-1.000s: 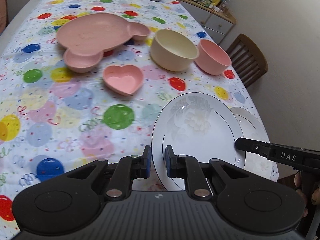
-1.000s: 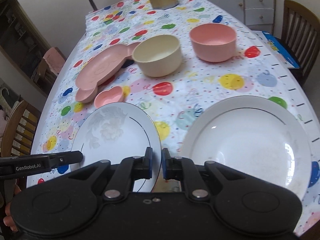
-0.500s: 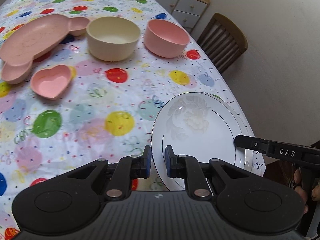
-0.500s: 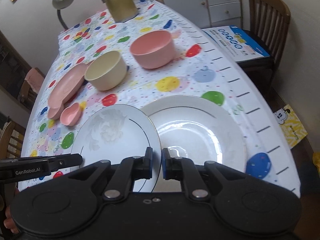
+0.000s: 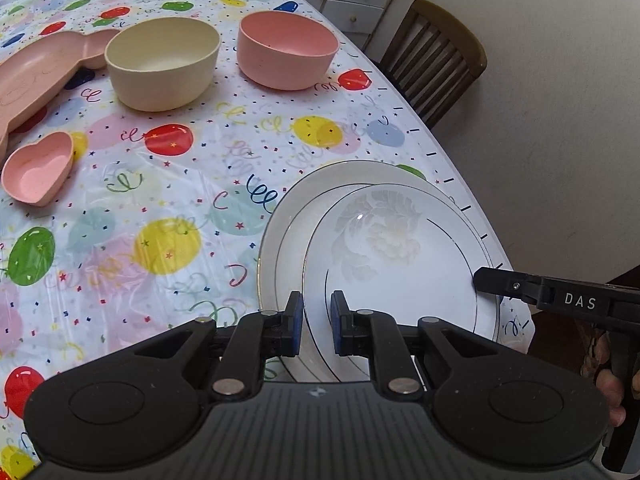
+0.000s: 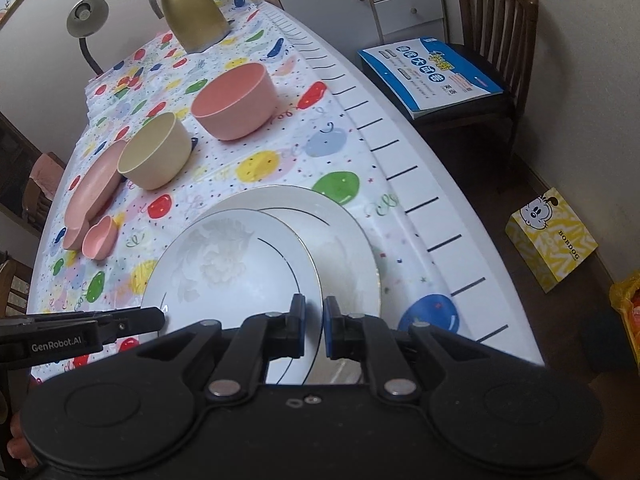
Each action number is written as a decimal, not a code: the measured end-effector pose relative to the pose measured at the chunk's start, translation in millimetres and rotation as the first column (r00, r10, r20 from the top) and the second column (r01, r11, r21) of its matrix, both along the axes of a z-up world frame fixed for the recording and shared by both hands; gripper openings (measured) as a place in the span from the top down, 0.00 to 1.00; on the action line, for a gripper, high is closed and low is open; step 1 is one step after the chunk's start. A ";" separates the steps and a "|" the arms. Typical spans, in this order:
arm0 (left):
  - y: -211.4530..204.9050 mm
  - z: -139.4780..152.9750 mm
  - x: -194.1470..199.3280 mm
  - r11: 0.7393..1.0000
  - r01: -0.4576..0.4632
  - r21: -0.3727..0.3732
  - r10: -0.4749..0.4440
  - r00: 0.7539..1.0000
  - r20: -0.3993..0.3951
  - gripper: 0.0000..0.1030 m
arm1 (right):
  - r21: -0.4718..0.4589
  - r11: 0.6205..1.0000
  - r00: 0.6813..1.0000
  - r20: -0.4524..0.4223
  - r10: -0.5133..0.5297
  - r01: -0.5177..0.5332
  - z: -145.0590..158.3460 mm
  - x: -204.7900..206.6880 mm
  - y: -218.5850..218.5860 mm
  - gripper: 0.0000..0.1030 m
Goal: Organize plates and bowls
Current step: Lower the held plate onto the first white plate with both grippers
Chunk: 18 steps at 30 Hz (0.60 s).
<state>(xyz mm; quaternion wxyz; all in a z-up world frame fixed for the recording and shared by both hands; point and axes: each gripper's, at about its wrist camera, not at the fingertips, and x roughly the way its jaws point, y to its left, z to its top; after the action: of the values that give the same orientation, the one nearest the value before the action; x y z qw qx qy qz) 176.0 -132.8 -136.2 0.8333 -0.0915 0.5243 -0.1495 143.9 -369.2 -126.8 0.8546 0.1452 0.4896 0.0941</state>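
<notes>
A white flower-patterned plate [image 5: 392,256] [image 6: 236,268] is held by both grippers, one on each side of its rim. My left gripper [image 5: 316,324] is shut on its left edge; my right gripper [image 6: 313,330] is shut on its right edge. The plate hangs over a larger white gold-rimmed plate [image 5: 292,220] [image 6: 340,236] lying near the table's edge and covers most of it. A cream bowl [image 5: 162,62] [image 6: 154,152], a pink bowl [image 5: 286,54] [image 6: 234,100], a pink heart dish [image 5: 38,168] [image 6: 100,236] and a pink animal-shaped plate [image 5: 36,84] [image 6: 94,188] sit further back.
The table has a balloon-print cloth [image 5: 160,208]. A gold jug [image 6: 190,8] stands at its far end. A wooden chair [image 6: 492,20] with a blue booklet [image 6: 428,74] stands to the right, with a drawer unit [image 6: 384,4] behind and a yellow box [image 6: 550,236] on the floor.
Both grippers have carried the flower plate to the right, from beside the larger plate to over it. Their grip has not changed.
</notes>
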 end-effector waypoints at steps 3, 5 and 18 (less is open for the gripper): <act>-4.6 -3.2 1.1 1.000 -0.001 0.010 0.001 1.000 -0.003 0.87 | 0.007 1.000 1.000 -0.008 -0.007 0.007 -5.8 2.3 -5.6 0.92; -6.1 -4.5 1.2 1.000 -0.003 0.016 0.004 1.000 -0.005 0.87 | 0.010 1.000 1.000 -0.015 -0.009 0.009 -9.1 3.1 -8.2 0.92; -7.7 -10.1 3.8 0.999 -0.019 0.043 0.020 1.000 -0.018 0.87 | 0.030 0.999 1.000 -0.029 0.010 -0.010 -18.1 7.5 -10.8 0.92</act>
<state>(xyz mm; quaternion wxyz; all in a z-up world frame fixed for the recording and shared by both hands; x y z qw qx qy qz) 179.8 -140.5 -146.3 0.8317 -0.0803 0.5339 -0.1294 151.4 -380.0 -145.0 0.8445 0.1570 0.5014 0.1036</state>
